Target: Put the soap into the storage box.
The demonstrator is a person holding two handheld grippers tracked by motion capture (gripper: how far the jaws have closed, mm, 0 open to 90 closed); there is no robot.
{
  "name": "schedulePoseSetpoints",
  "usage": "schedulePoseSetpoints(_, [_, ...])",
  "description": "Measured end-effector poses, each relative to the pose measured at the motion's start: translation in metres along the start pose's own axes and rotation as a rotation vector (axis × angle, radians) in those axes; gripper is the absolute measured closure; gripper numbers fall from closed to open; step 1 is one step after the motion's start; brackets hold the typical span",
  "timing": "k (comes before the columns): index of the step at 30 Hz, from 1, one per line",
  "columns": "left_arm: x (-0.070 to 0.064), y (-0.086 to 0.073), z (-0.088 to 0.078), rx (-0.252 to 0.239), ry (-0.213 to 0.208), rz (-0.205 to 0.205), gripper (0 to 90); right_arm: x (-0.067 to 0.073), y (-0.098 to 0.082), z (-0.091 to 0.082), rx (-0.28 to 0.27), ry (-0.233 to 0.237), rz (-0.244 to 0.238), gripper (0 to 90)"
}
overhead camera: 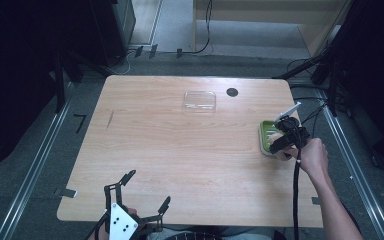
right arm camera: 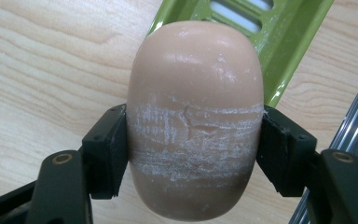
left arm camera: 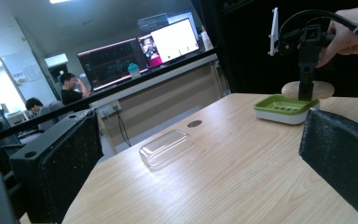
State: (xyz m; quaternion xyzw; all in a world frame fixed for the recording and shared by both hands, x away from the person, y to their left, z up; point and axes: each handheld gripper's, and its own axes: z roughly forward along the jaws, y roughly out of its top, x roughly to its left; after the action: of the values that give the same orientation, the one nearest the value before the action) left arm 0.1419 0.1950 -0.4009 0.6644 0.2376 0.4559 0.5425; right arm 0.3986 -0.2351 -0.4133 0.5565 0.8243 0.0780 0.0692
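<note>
Right gripper view, right tool (right arm camera: pixel 193 154) clamped on beige soap (right arm camera: pixel 193 116) over green dish (right arm camera: pixel 279 42), left tool (overhead camera: pixel 142 192) spread wide, empty

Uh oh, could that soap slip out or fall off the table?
It might. The right gripper pinches the soap only across its rounded sides, where it is already scuffed white, so it could squirt out. The green soap dish sits close to the table edge, so a dropped bar might roll off. A hard landing could also nudge the dish.
</note>
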Motion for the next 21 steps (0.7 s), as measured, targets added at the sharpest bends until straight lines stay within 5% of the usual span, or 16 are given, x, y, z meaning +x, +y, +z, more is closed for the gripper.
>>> schedulePoseSetpoints(21, [0.0,0.0,0.0,-0.002,0.001,-0.003,0.0,-0.005,0.015,0.002,-0.053,0.005,0.02,33.8])
